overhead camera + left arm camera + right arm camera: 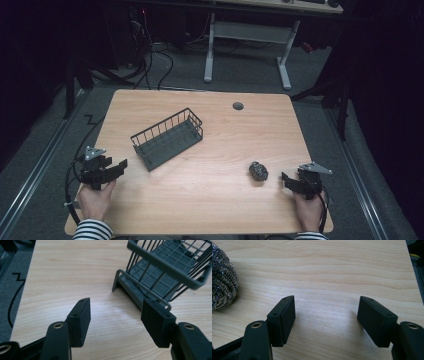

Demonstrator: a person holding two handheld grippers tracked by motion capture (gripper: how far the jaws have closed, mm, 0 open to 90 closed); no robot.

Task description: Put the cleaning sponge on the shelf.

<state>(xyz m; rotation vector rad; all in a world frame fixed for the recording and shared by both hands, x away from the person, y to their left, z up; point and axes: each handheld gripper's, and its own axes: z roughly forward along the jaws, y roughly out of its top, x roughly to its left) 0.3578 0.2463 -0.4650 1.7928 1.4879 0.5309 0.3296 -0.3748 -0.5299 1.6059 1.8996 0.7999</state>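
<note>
One steel-wool scourer (pixel 258 171) is lying on the wooden table (pixel 210 210), a dark, rounded wad of coiled metal strands glinting silver in the right gripper view (pixel 223 282). It is sitting just beside the right gripper (pixel 285 179), off its left jaw and apart from it. That gripper's jaws are standing wide apart with nothing between them.

One dark grey wire basket (pixel 167 138) is resting just ahead of the left gripper (pixel 122 165), beyond its right jaw; its bars are upright and its floor is a grid. The left gripper's jaws are also gaping wide and holding nothing.
</note>
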